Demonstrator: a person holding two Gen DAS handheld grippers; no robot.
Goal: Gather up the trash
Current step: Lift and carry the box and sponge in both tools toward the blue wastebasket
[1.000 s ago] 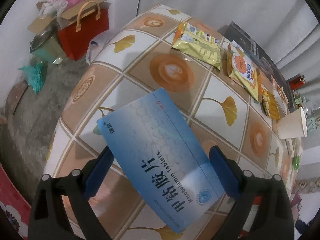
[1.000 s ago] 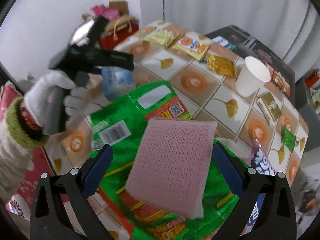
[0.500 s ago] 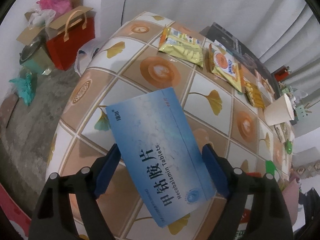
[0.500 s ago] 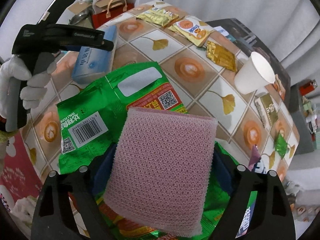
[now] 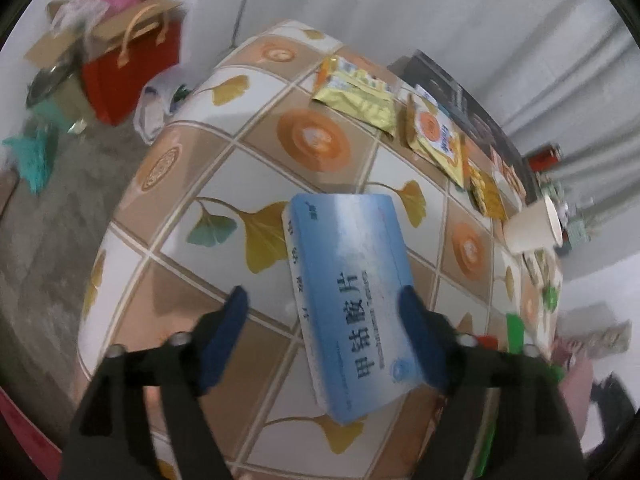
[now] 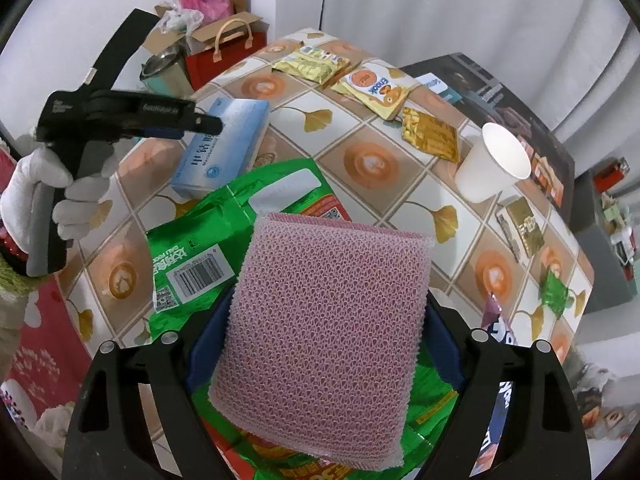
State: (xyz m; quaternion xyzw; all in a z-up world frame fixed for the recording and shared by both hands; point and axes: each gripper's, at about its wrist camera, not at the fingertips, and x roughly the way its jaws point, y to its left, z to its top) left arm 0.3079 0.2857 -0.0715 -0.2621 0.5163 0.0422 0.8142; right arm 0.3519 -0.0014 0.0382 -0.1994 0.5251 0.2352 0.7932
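A blue medicine box [image 5: 352, 296] hangs tilted by my left gripper [image 5: 324, 320], touching only the right finger [image 5: 416, 328]; the left finger stands clear of it. The jaws are wide apart. The box also shows in the right wrist view [image 6: 220, 148], above the table's left end. My right gripper [image 6: 328, 320] is shut on a pink mesh sponge [image 6: 324, 320], held over a green plastic bag [image 6: 208, 236] on the table.
The tiled tablecloth [image 5: 312, 136] carries yellow snack packets [image 5: 356, 100], an orange packet [image 6: 376, 88], a gold wrapper [image 6: 430, 136], a paper cup [image 6: 492, 164] and small green wrappers [image 6: 556, 288]. A red gift bag [image 5: 128, 60] and boxes stand on the floor.
My left gripper has opened and the blue box has slipped and turned toward the right finger. My right gripper has closed on the pink sponge.
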